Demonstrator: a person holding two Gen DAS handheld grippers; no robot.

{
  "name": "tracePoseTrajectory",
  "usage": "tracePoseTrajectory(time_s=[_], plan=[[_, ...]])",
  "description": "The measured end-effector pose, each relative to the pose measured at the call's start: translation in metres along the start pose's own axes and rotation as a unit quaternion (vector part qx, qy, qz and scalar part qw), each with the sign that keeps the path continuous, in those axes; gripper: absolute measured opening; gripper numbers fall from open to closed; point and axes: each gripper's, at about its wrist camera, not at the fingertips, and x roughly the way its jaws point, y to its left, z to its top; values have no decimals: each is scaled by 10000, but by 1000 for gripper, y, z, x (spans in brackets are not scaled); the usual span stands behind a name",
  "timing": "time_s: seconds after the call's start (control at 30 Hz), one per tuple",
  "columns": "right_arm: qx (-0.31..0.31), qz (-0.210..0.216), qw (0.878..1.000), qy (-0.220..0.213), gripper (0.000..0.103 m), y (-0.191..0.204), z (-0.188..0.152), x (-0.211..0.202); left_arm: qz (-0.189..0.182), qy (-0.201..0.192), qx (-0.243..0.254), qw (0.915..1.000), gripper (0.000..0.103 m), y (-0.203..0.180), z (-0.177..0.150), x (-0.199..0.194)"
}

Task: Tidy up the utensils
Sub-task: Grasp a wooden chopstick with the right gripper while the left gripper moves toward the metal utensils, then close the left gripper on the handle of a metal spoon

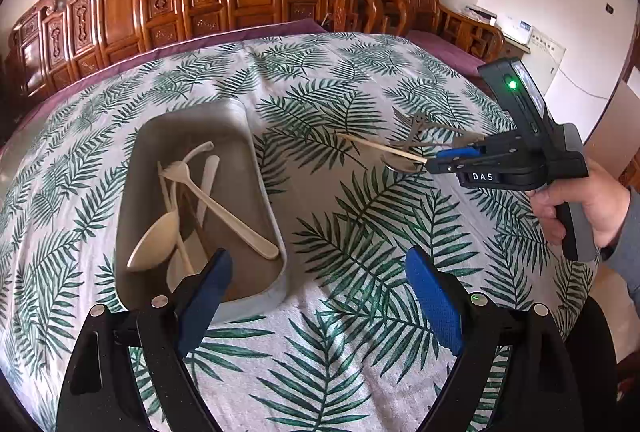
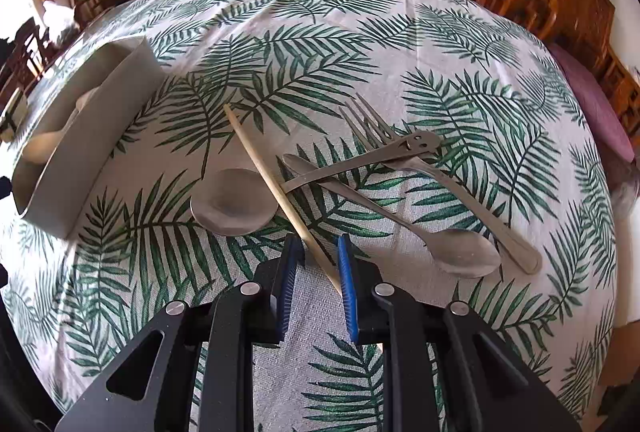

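The right gripper [image 2: 318, 264] has its jaws close around the wooden chopstick [image 2: 272, 187], maybe touching it. The left gripper [image 1: 316, 292] is spread wide beside the gray tray [image 1: 276, 232].

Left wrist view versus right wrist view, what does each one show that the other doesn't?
Only the left wrist view shows the tray's inside, holding cream plastic utensils, the left gripper open and empty, and the person's hand.

Only the right wrist view separates the metal pile: a fork, a smiley-face utensil, a round ladle spoon, and an oval spoon.

Both show the tray, the leaf-print cloth, and the right gripper around a chopstick, not yet clamped.
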Motion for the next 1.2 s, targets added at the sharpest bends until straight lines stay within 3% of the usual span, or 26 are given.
tracePoseTrajectory(time_s=[0.23, 0.43, 0.57, 0.8, 1.2], plan=[[-208, 11, 9998, 50, 22, 3, 8, 3, -26, 15, 64, 10000, 85, -11, 3, 2], [-381, 199, 9991, 57, 7, 12, 5, 2, 19, 59, 87, 9999, 85, -16, 5, 6], [-388, 268, 9989, -24, 6, 15, -9, -5, 41, 87, 135, 9999, 85, -21, 7, 10], [88, 296, 9985, -443, 6, -10, -35, -38, 12, 156, 297, 9994, 85, -43, 18, 24], [478, 108, 9973, -541, 6, -54, -63, -47, 140, 305, 758, 9966, 85, -81, 55, 69]])
